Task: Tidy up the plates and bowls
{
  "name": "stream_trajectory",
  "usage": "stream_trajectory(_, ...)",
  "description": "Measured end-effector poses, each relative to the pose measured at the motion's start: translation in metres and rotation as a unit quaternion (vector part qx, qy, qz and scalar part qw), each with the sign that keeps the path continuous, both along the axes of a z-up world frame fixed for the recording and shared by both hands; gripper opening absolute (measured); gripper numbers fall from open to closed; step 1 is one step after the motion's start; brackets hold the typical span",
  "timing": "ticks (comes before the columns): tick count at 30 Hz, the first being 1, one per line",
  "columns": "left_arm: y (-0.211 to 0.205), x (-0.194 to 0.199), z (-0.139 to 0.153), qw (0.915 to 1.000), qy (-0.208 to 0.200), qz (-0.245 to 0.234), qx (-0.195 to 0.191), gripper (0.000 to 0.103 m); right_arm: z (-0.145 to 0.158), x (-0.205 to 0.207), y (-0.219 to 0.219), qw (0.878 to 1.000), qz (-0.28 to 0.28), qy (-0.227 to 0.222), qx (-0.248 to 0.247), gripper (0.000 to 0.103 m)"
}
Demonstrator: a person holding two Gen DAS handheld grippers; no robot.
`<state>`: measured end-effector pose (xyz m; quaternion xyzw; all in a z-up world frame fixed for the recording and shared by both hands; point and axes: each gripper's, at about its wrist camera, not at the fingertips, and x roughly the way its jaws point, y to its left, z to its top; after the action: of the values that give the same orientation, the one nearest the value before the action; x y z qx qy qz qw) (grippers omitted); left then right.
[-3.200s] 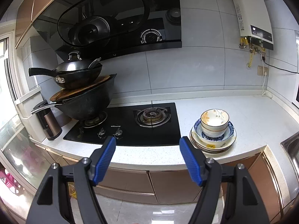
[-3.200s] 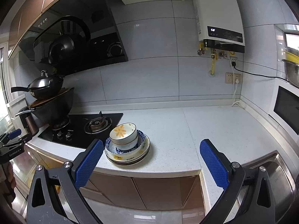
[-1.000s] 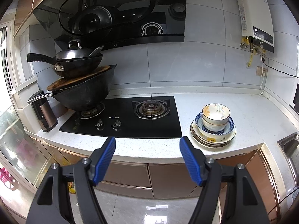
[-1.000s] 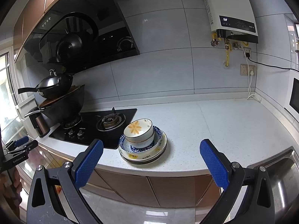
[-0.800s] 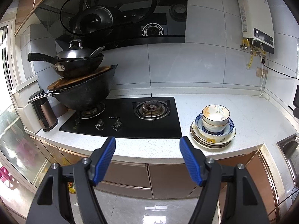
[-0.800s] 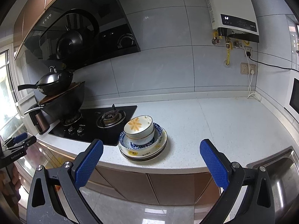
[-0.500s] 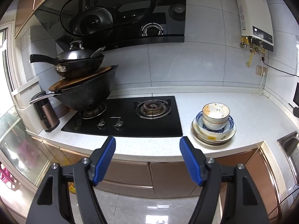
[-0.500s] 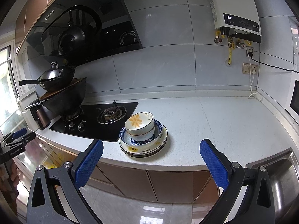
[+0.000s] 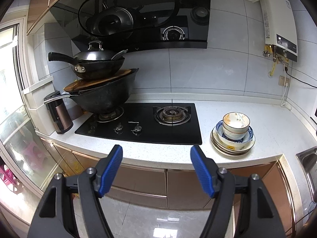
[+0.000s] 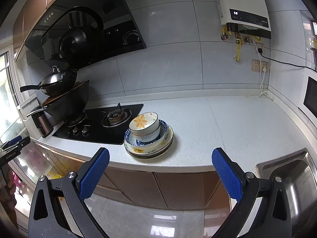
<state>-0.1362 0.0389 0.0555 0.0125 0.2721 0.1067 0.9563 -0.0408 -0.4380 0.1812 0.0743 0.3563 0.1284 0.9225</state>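
Stack, left wrist view: bowl [image 9: 235, 123] is sitting uppermost in a blue-rimmed bowl [image 9: 250, 136], which is resting on the plates [image 9: 232, 148], all near the front edge of the surface [image 9: 267, 119], just beside the right end of the hob [image 9: 142, 123].
Left gripper, left wrist view: left gripper [image 9: 156, 169] is hanging out in front of the cabinets, below the surface edge, spread and pinching nothing.
Bearing, left wrist view: stack is lying up and well to the right of the gap between the blue pads; the gripper is facing the hob knobs rather than the dishes.
Stack, right wrist view: bowl [image 10: 144, 124] with the orange flower is showing its open mouth upward; plates [image 10: 150, 150] are lying flat, so the stack's axis is standing upright.
Right gripper, right wrist view: right gripper [image 10: 160, 170] is spread wide, holding nothing, and is apart from the surface.
Bearing, right wrist view: stack is lying almost straight ahead and above, slightly toward the left pad.
Left gripper, right wrist view: it is showing small at the far left edge [image 10: 13, 140], well apart from the dishes.
Nearer hand: right one, judging by how centred and large the stack is appearing.
Coming move: probably a forward and upward reach over the bowl's rim.
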Motion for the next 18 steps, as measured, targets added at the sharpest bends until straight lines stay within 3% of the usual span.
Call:
stream_trajectory(12,-0.004,0.0,0.004,1.0,0.0,-0.006,-0.001,0.07,0.0,-0.009,-0.006,1.0,-0.013,0.007,-0.002,0.102)
stream_trajectory(18,-0.006,-0.001,0.002,1.0,0.002,-0.005,-0.002,0.07,0.003,-0.012,-0.005,1.0,-0.013,-0.012,-0.007,0.102)
